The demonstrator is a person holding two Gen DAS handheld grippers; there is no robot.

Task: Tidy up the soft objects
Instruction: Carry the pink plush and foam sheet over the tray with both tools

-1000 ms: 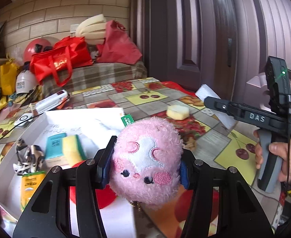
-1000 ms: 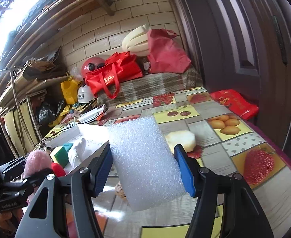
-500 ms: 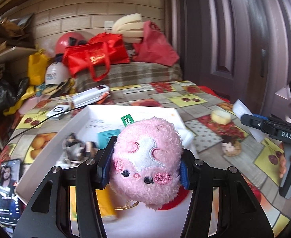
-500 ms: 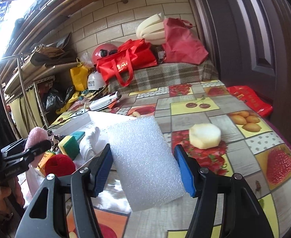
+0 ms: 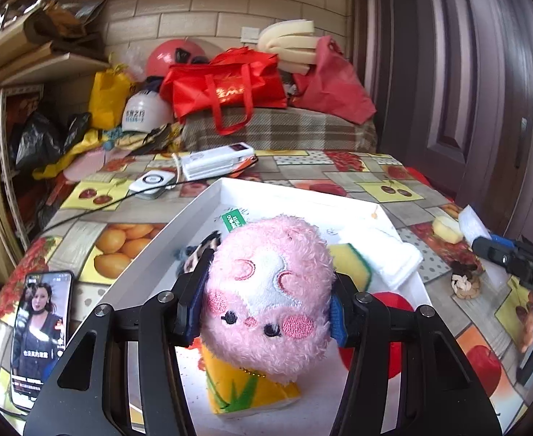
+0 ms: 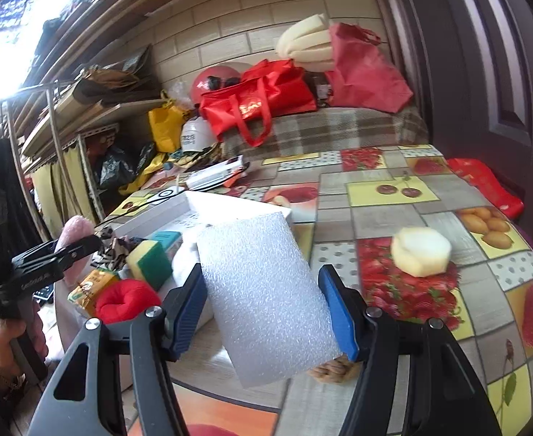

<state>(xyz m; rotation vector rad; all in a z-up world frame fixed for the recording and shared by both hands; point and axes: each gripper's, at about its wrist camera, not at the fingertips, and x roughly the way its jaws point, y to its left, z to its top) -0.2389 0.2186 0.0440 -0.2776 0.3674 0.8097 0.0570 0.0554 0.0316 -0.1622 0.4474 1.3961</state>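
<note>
Left gripper (image 5: pixel 266 309) clamped on round pink plush toy (image 5: pixel 268 301), face toward camera, upside-up, held over white shallow tray (image 5: pixel 201 203). Right gripper (image 6: pixel 264 309) clamped on white foam sheet block (image 6: pixel 262 290), long axis upright, tilted left at top, above fruit-print tablecloth (image 6: pixel 393 196). Farther: pale yellow sponge chunk (image 6: pixel 420 250).
</note>
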